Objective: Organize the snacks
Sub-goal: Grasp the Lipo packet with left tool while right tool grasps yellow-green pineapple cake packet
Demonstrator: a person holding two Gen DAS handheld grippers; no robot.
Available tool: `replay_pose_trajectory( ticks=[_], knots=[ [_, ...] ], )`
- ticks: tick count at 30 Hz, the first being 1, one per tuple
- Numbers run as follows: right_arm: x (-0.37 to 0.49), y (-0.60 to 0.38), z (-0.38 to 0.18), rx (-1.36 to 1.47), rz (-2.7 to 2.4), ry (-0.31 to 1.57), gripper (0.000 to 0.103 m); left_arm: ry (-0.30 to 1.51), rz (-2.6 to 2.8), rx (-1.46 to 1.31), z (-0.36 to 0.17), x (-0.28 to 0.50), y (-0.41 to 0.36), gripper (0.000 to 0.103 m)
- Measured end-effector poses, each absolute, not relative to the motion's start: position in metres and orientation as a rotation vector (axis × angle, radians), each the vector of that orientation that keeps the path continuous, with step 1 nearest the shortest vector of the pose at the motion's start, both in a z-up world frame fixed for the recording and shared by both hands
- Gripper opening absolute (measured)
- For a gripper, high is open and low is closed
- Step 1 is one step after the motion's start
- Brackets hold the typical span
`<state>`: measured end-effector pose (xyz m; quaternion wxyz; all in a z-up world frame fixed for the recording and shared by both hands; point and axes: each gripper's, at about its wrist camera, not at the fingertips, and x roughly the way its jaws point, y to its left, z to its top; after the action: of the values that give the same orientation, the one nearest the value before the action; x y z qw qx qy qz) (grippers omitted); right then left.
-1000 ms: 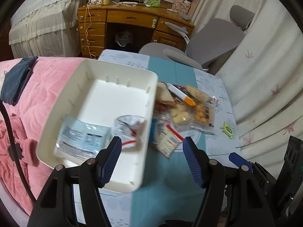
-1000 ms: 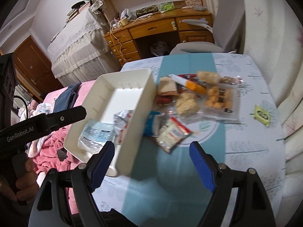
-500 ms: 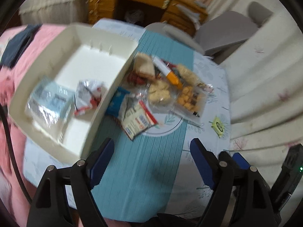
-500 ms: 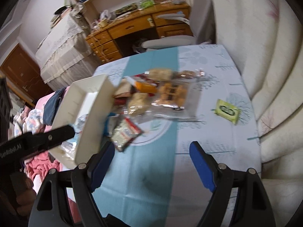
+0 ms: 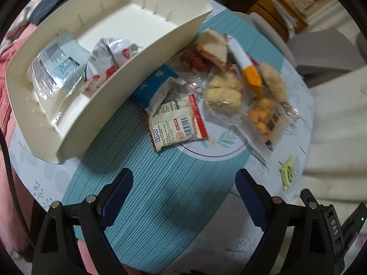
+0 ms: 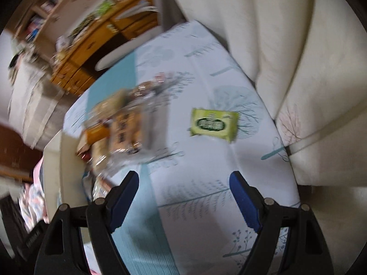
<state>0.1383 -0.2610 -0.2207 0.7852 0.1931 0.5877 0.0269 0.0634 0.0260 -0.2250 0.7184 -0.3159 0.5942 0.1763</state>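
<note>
Left wrist view. The left gripper [image 5: 183, 197] hangs above the striped teal runner [image 5: 149, 206] of the table, nothing between its blue pads [image 5: 119, 194]; its jaws have just been opening and stand wide apart. The cream plastic bin [image 5: 142, 68] is the landmark. Inside it, toward its near end, lie a pale blue foil packet [image 5: 55, 68] and, beside that, a white-and-red wrapped snack [image 5: 110, 57]. Just outside the bin's long wall lies a blue-and-white wrapper [image 5: 151, 87], partly over a white LiPO biscuit packet [image 5: 176, 123] with red edges. Farther from the bin — the rest of the pile: a clear bag of pale round cookies [image 5: 223, 94], a clear bag of orange puffs [image 5: 263, 116], a white-and-orange stick pack [image 5: 245, 66], a wedge-shaped sandwich pack [image 5: 213, 48] and something red [image 5: 195, 59] beneath it. A small yellow-green packet [image 5: 287, 174] lies well apart from the bin, alone on the tablecloth.

Right wrist view (motion-blurred). The right gripper [image 6: 183, 197] is above the tablecloth [image 6: 206, 171], its jaws apart and empty. The yellow-green packet [image 6: 214, 125] lies beyond its fingertips; the snack pile [image 6: 123, 123] lies between that packet and the bin's edge [image 6: 52, 160] — details there are too smeared to tell.
</note>
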Motion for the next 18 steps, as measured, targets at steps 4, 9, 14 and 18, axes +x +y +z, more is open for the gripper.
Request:
replay_pose_trajectory(
  ticks=[4, 9, 14, 18],
  knots=[
    [0.155, -0.273, -0.241, 0.454, -0.002, 1.295, 0.082, 1.310, 0.460, -0.714, -0.244, 0.073, 0.023, 0.090],
    [0.175, -0.277, -0.266, 0.463, -0.057, 1.330, 0.082, 1.284, 0.535, -0.724, -0.264, 0.086, 0.025, 0.090],
    [0.187, -0.274, -0.279, 0.422, -0.075, 1.330, 0.082, 1.270, 0.619, -0.712, -0.281, 0.095, 0.031, 0.090],
    [0.195, -0.270, -0.286, 0.389, -0.087, 1.329, 0.081, 1.284, 0.692, -0.722, -0.293, 0.097, 0.040, 0.090]
  ],
)
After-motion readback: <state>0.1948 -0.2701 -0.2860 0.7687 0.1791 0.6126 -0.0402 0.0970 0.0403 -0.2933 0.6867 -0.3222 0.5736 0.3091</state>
